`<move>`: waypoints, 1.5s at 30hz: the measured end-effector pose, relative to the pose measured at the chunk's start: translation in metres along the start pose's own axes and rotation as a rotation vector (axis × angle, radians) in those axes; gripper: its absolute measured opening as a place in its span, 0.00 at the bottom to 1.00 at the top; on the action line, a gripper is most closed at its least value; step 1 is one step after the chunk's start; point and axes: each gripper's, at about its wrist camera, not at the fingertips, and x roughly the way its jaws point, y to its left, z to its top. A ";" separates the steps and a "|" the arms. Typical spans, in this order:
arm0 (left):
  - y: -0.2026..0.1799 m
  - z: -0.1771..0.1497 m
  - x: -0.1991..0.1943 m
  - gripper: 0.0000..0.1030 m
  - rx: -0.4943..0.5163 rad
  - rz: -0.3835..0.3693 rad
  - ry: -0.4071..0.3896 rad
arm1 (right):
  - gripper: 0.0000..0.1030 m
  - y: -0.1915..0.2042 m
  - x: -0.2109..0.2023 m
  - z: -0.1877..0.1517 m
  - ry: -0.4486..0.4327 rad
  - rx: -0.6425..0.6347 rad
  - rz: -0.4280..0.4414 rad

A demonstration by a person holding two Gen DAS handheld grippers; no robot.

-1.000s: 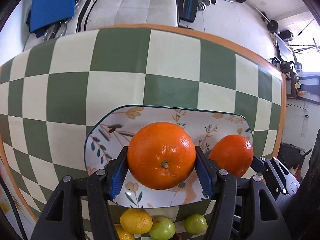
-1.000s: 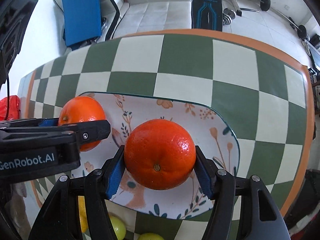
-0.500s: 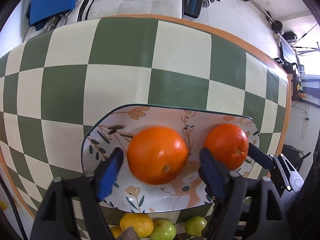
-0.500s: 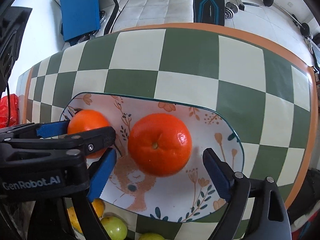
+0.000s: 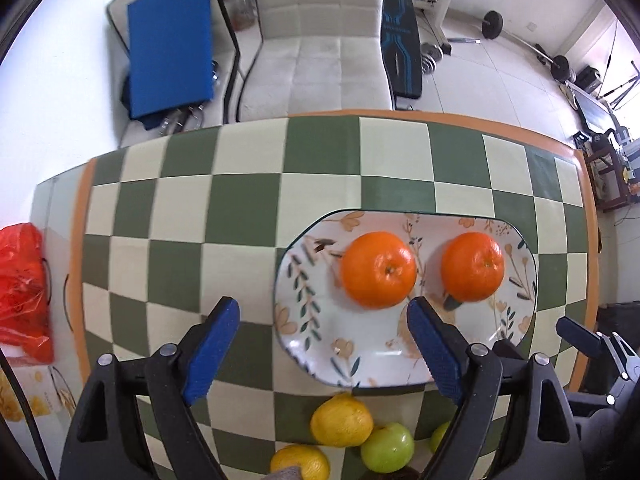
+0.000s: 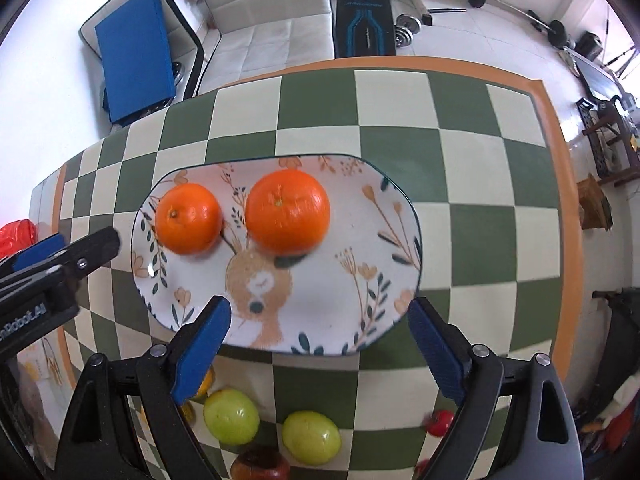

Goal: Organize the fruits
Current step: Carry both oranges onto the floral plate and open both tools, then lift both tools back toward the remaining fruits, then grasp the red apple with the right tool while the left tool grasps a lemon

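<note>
Two oranges lie side by side on the flower-patterned plate: the left orange and the right orange. My left gripper is open, pulled back above the plate's near left corner, nothing between its blue pads. My right gripper is open too, over the plate's near edge. Loose fruit sits on the checkered table near me: yellow lemons, green apples, a red apple and a small red fruit.
The green and cream checkered table has an orange border. A red plastic bag lies off its left edge. Beyond the far edge are a white seat, a blue board and gym gear. The other gripper's finger shows at left.
Both grippers opened and let go of their oranges, which now rest on the plate. Both grippers then drew back and up, away from the plate.
</note>
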 end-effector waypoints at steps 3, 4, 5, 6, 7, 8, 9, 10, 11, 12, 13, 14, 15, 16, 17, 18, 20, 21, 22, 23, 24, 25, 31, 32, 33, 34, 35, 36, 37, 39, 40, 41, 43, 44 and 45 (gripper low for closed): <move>0.007 -0.022 -0.021 0.83 -0.005 0.014 -0.048 | 0.90 -0.003 -0.016 -0.020 -0.031 0.006 -0.011; 0.009 -0.029 -0.029 0.83 -0.004 0.017 -0.063 | 0.90 -0.004 -0.022 -0.025 -0.041 0.004 -0.019; 0.007 -0.026 -0.035 0.83 -0.003 0.019 -0.074 | 0.90 -0.003 -0.029 -0.031 -0.057 0.000 -0.028; 0.008 -0.029 -0.041 0.83 -0.002 0.022 -0.083 | 0.90 -0.003 -0.035 -0.035 -0.068 -0.004 -0.034; 0.008 -0.034 -0.047 0.83 -0.004 0.022 -0.095 | 0.91 -0.003 -0.042 -0.040 -0.086 -0.008 -0.042; 0.009 -0.040 -0.053 0.83 -0.004 0.020 -0.105 | 0.92 -0.002 -0.049 -0.046 -0.102 -0.011 -0.049; 0.007 -0.042 -0.056 0.83 -0.003 0.020 -0.113 | 0.92 -0.001 -0.055 -0.049 -0.113 -0.015 -0.053; 0.008 -0.049 -0.062 0.83 -0.005 0.016 -0.124 | 0.92 0.000 -0.064 -0.055 -0.130 -0.019 -0.057; 0.008 -0.053 -0.068 0.83 -0.005 0.011 -0.133 | 0.92 0.001 -0.070 -0.058 -0.143 -0.023 -0.058; 0.009 -0.058 -0.074 0.83 -0.007 0.007 -0.143 | 0.92 0.002 -0.079 -0.064 -0.160 -0.029 -0.063; 0.009 -0.064 -0.081 0.83 -0.006 0.005 -0.156 | 0.92 0.003 -0.086 -0.068 -0.172 -0.032 -0.065; 0.009 -0.070 -0.089 0.83 -0.004 0.004 -0.171 | 0.92 0.003 -0.094 -0.073 -0.186 -0.032 -0.063; 0.010 -0.074 -0.095 0.83 -0.004 0.001 -0.182 | 0.92 0.003 -0.102 -0.078 -0.197 -0.031 -0.059; 0.010 -0.080 -0.103 0.83 -0.005 -0.003 -0.195 | 0.92 0.004 -0.110 -0.083 -0.208 -0.032 -0.054; 0.011 -0.084 -0.109 0.83 -0.004 -0.007 -0.205 | 0.92 0.004 -0.117 -0.088 -0.219 -0.034 -0.052; 0.011 -0.088 -0.116 0.83 -0.003 -0.010 -0.217 | 0.92 0.005 -0.125 -0.093 -0.231 -0.036 -0.052; 0.012 -0.097 -0.129 0.83 -0.003 -0.016 -0.236 | 0.92 0.006 -0.139 -0.103 -0.251 -0.036 -0.045; 0.012 -0.101 -0.135 0.83 0.000 -0.018 -0.243 | 0.92 0.006 -0.146 -0.108 -0.258 -0.036 -0.045; 0.011 -0.106 -0.140 0.83 0.002 -0.019 -0.250 | 0.92 0.006 -0.153 -0.114 -0.272 -0.034 -0.042; 0.011 -0.109 -0.145 0.83 0.004 -0.021 -0.254 | 0.92 0.006 -0.160 -0.119 -0.282 -0.033 -0.041; 0.011 -0.112 -0.149 0.83 0.005 -0.026 -0.256 | 0.92 0.007 -0.165 -0.124 -0.291 -0.032 -0.041; 0.011 -0.115 -0.153 0.83 0.005 -0.030 -0.260 | 0.92 0.007 -0.171 -0.129 -0.299 -0.030 -0.036; 0.009 -0.131 -0.174 0.83 0.015 -0.033 -0.292 | 0.92 0.007 -0.200 -0.149 -0.345 -0.022 -0.026; 0.009 -0.133 -0.177 0.83 0.015 -0.032 -0.297 | 0.92 0.008 -0.203 -0.151 -0.350 -0.021 -0.024; 0.010 -0.134 -0.179 0.83 0.014 -0.033 -0.301 | 0.92 0.008 -0.205 -0.153 -0.354 -0.020 -0.020; 0.010 -0.135 -0.180 0.83 0.010 -0.034 -0.303 | 0.92 0.008 -0.206 -0.155 -0.353 -0.021 -0.016; 0.010 -0.136 -0.181 0.83 0.005 -0.038 -0.301 | 0.92 0.008 -0.206 -0.156 -0.353 -0.019 -0.010; 0.010 -0.136 -0.181 0.83 -0.001 -0.045 -0.299 | 0.92 0.008 -0.207 -0.157 -0.353 -0.016 -0.002; 0.011 -0.137 -0.180 0.83 -0.006 -0.048 -0.299 | 0.92 0.008 -0.206 -0.158 -0.352 -0.014 0.001; 0.013 -0.135 -0.177 0.83 -0.012 -0.045 -0.300 | 0.92 0.006 -0.202 -0.158 -0.344 -0.008 0.012; 0.013 -0.135 -0.175 0.87 -0.012 -0.042 -0.295 | 0.92 0.005 -0.197 -0.158 -0.334 -0.002 0.020; 0.014 -0.133 -0.171 0.98 -0.014 -0.033 -0.285 | 0.92 0.003 -0.192 -0.157 -0.318 0.004 0.028; 0.018 -0.132 -0.161 1.00 -0.020 -0.008 -0.267 | 0.92 -0.001 -0.172 -0.155 -0.268 0.014 0.056; 0.020 -0.132 -0.153 1.00 -0.023 0.009 -0.260 | 0.92 -0.002 -0.156 -0.154 -0.226 0.017 0.069; 0.023 -0.132 -0.143 1.00 -0.025 0.033 -0.243 | 0.92 -0.003 -0.138 -0.155 -0.177 0.022 0.087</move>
